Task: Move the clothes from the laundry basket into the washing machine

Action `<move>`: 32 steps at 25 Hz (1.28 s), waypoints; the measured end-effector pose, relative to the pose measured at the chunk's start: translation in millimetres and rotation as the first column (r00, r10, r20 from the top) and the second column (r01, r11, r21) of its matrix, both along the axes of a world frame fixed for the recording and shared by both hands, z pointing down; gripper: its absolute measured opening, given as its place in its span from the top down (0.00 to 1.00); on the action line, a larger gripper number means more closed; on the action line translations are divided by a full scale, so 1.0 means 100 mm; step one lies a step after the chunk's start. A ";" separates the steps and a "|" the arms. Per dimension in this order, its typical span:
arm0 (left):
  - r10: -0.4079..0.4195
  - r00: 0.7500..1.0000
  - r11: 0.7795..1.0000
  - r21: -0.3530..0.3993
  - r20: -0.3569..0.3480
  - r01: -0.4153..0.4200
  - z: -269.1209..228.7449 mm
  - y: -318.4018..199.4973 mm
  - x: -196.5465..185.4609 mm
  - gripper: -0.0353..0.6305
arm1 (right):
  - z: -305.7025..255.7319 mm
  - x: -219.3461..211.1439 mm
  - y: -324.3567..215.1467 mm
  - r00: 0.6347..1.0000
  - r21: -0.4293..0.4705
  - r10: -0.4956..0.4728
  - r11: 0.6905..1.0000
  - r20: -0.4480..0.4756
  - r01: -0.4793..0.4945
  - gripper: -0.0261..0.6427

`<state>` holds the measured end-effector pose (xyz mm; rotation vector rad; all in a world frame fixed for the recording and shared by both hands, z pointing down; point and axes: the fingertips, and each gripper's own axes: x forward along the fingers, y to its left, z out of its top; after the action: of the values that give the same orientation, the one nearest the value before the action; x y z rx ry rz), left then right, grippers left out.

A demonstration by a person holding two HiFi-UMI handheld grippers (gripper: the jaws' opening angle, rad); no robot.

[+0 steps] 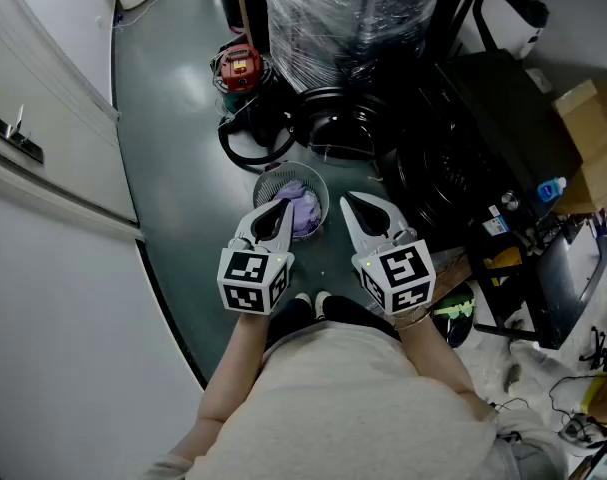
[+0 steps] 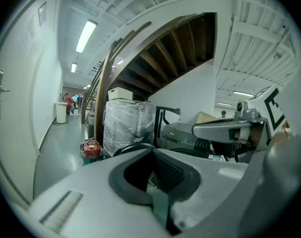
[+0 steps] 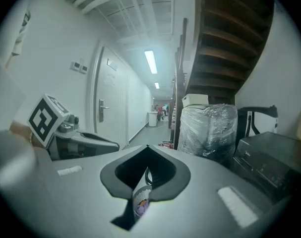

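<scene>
Seen from above, the laundry basket (image 1: 266, 184) sits at twelve o'clock from the person's feet, with clothes (image 1: 301, 211) inside. The left gripper (image 1: 280, 208) hangs over its nine o'clock rim, and the right gripper (image 1: 352, 202) is just beside it at three. The washing machine (image 1: 473, 128) stands at two o'clock. A wrapped load (image 1: 348, 13) stands behind at twelve, and a door (image 1: 33, 148) at ten.

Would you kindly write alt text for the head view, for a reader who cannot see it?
From above, a person holds the left tool and right tool side by side over a mesh laundry basket of purple clothes on a grey-green floor. A washing machine stands to the right.
</scene>
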<state>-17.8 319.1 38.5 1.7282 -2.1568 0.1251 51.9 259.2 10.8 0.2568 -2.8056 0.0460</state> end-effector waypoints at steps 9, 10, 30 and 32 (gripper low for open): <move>-0.011 1.000 1.000 0.004 0.018 0.011 -0.02 -0.01 0.06 0.94 | 0.00 0.02 0.00 1.000 0.001 -0.030 1.000 0.002 0.030 0.93; -0.012 1.000 1.000 0.003 0.019 0.012 -0.02 -0.01 0.07 0.94 | -0.01 0.02 0.00 0.999 0.007 -0.036 0.999 0.002 0.036 0.93; -0.059 0.998 0.998 -0.009 0.001 0.059 0.15 -0.01 -0.02 0.94 | 0.24 -0.05 -0.15 0.997 -0.104 -0.075 0.992 0.022 0.077 0.93; -0.063 0.998 0.998 -0.014 -0.005 0.063 0.20 -0.04 -0.10 0.94 | 0.28 -0.14 -0.18 0.997 -0.111 -0.079 0.991 0.019 0.080 0.93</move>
<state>-27.7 315.3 58.2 1.6493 -2.1989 0.1190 37.7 241.3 39.1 0.1183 -2.8130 0.1871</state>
